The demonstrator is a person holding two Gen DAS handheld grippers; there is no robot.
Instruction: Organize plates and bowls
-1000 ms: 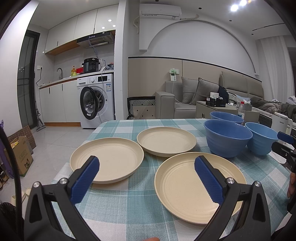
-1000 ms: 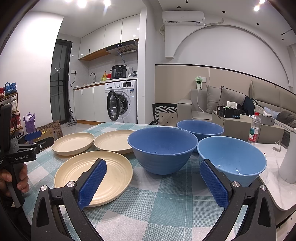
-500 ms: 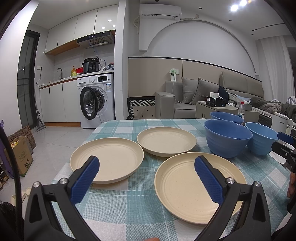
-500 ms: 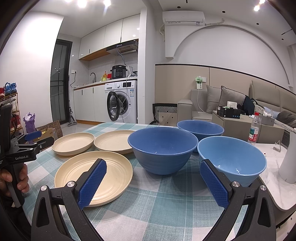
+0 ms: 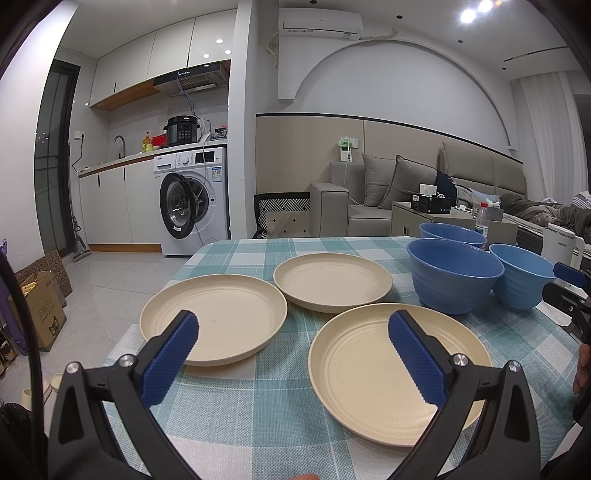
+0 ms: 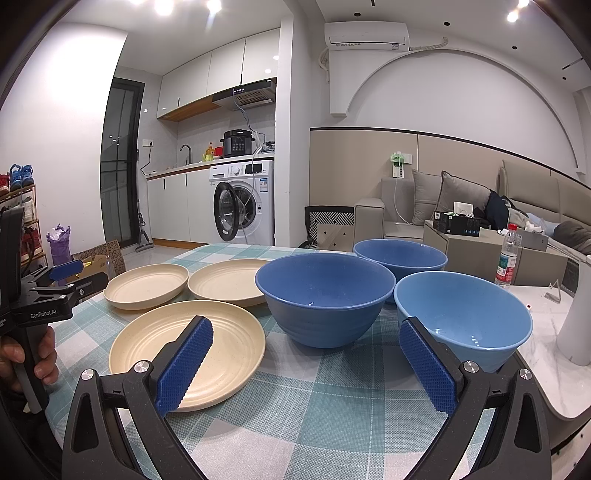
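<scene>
Two black handheld grippers, left gripper (image 5: 293, 343) and right gripper (image 6: 304, 349) alike: angular matte frames, silver screws at the finger joints, blue pads (image 6: 184, 365) with a knurled diamond texture and toothed edges, white "GenRobot.AI" lettering on one body, black cable (image 5: 22, 332) alongside.

Bright, even light comes from ceiling spots (image 6: 164, 7), which glare white. Both views are sharp. Fisheye bends walls, and black vignette fills the corners.
</scene>
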